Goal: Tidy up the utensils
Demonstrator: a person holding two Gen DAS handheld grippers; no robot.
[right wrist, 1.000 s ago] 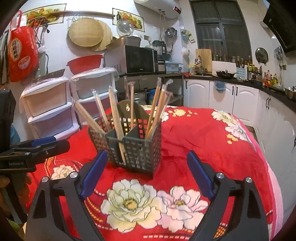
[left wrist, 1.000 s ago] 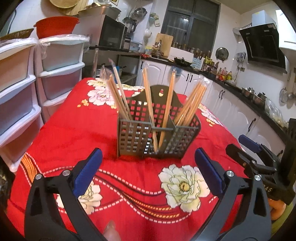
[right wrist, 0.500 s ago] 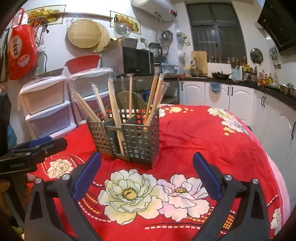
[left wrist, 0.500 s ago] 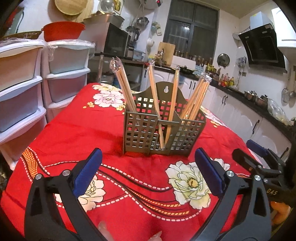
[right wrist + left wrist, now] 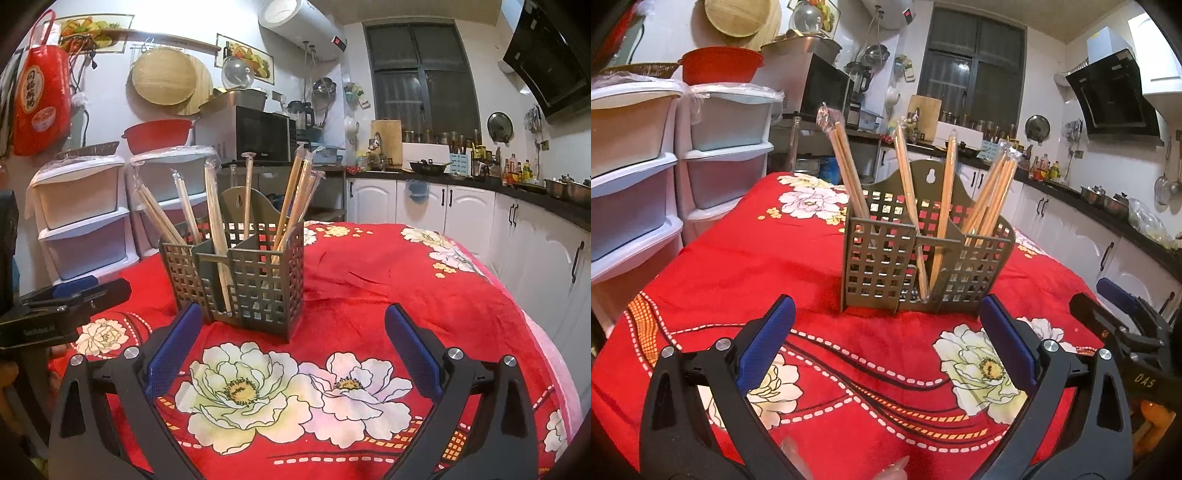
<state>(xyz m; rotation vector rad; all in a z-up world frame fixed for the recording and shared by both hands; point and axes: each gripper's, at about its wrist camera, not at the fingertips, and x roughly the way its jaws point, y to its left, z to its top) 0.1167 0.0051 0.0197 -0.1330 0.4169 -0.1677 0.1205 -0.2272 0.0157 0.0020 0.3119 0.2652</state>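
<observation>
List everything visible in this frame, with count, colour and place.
Utensil holder: one, grey-brown lattice, upright on the table.
Wrapped chopsticks: several pairs, pale wood, standing tilted in the holder's compartments.
Tablecloth: one, red with white flowers, covering the table.
Drawer units: two stacks, white, left of the table.
Basin: one, red, on top of the drawers.
Microwave: one, dark door, behind the drawers.
Range hood: one, black, on the right wall.
Water heater: one, white, high on the wall.
Left gripper: black, blue pads, jaws open.
Right gripper: same, jaws open.
</observation>
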